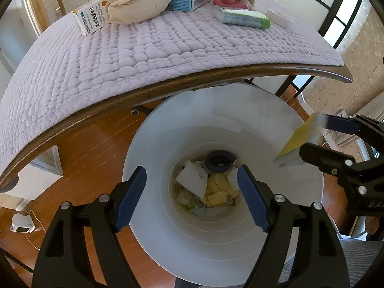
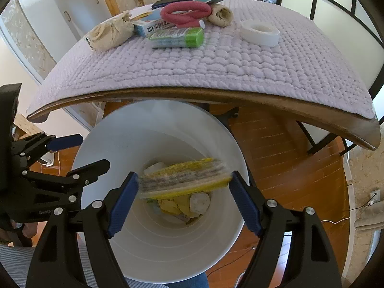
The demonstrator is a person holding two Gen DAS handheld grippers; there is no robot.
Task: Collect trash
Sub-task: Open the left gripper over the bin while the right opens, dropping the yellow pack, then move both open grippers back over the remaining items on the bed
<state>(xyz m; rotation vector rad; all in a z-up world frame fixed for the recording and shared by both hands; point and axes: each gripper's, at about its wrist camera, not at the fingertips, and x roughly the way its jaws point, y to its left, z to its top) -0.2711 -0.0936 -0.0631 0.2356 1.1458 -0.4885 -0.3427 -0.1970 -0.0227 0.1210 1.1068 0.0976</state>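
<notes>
Item: yellow packet, blurred, spanning my right gripper above the white bin; whether the wide-apart jaws grip it I cannot tell. Left gripper: jaws apart, empty, over the bin, which contains crumpled trash. Worktop: boxes, cloth bundles, green-capped tube.

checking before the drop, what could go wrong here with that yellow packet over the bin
1. The yellow packet is blurred between the right gripper's fingers, so the grip is unclear; it may fall early or tumble.
2. In the left wrist view the packet sits near the white bin's rim, so it might land on the floor.
3. The open left gripper hovers over the bin and could get clipped.
</notes>
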